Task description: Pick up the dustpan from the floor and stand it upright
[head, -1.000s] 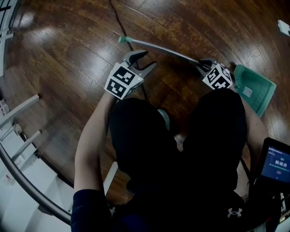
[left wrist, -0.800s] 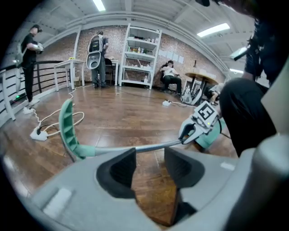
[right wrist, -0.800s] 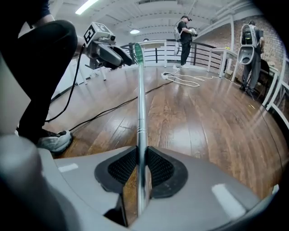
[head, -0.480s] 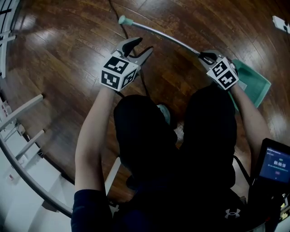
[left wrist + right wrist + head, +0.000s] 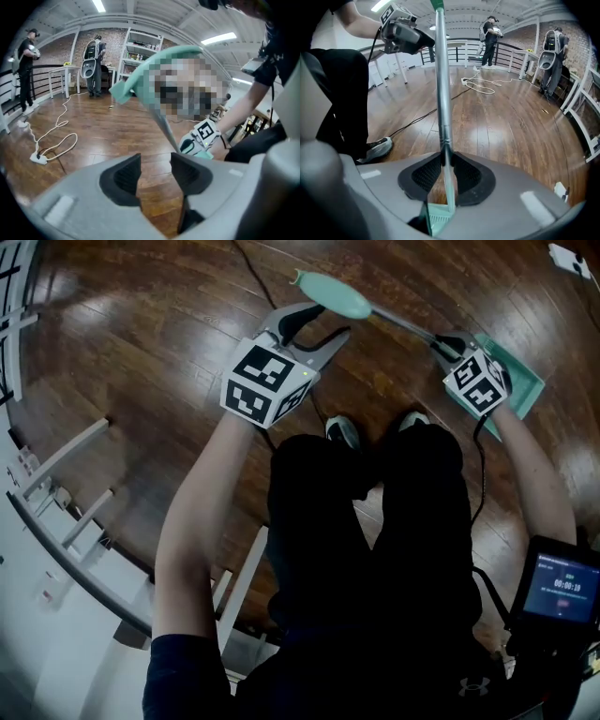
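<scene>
The dustpan has a green pan [image 5: 514,382], a long metal handle [image 5: 405,324] and a green grip [image 5: 335,296]. It hangs tilted off the floor, grip end highest. My right gripper [image 5: 451,341] is shut on the metal handle [image 5: 443,93] just above the pan [image 5: 438,220], and both pads of the right gripper [image 5: 446,161] press the tube. My left gripper [image 5: 324,324] stands open right beside the green grip [image 5: 140,75]. Nothing lies between the fingers of the left gripper [image 5: 155,164]; the handle [image 5: 166,129] passes beyond them.
Dark wooden floor all round. A black cable [image 5: 246,263] runs across it behind the dustpan, and a white power strip [image 5: 569,259] lies far right. White railing [image 5: 66,456] stands at the left. The person's shoes [image 5: 342,432] are below the grippers. People stand far off.
Both grippers have risen, and the dustpan has come up with the right one. Its grip end now sits much nearer the camera, beside the left gripper. The person has straightened up.
</scene>
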Motion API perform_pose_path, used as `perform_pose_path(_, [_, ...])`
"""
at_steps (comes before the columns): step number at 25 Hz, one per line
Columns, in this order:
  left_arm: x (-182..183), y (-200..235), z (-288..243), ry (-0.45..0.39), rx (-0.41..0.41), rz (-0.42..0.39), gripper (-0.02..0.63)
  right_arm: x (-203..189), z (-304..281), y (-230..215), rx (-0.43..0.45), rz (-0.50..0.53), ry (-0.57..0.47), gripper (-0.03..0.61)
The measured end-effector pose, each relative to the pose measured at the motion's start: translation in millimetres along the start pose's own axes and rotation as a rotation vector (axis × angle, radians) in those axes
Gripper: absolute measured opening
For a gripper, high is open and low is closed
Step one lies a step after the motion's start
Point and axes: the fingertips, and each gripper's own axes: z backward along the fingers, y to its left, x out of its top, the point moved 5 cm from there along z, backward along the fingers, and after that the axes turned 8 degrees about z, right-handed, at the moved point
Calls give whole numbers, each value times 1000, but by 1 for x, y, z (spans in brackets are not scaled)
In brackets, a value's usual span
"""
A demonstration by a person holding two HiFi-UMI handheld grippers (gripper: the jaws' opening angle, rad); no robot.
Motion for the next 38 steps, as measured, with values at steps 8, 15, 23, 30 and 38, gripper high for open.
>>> perform_pose_path(8, [45,-42,8,6,-89,-129,204,26,1,-16,-9,48,39,86])
perform_pose_path(15, [54,-67,-19,53,-178,-4,268,-6,3,-13,-10,-20,67,86])
perform_pose_path(23, [67,-86,-52,2,-169,-11,252,-12,-5,-3,13,-10,114,87])
perform_pose_path(30, [53,-103,-75,25,-134,47,89,-27,-14,5,18,-118,136,98])
perform_pose_path(38, [32,-79,-76,63,-22,53,89,-7,40,4,-87,-273,22,86])
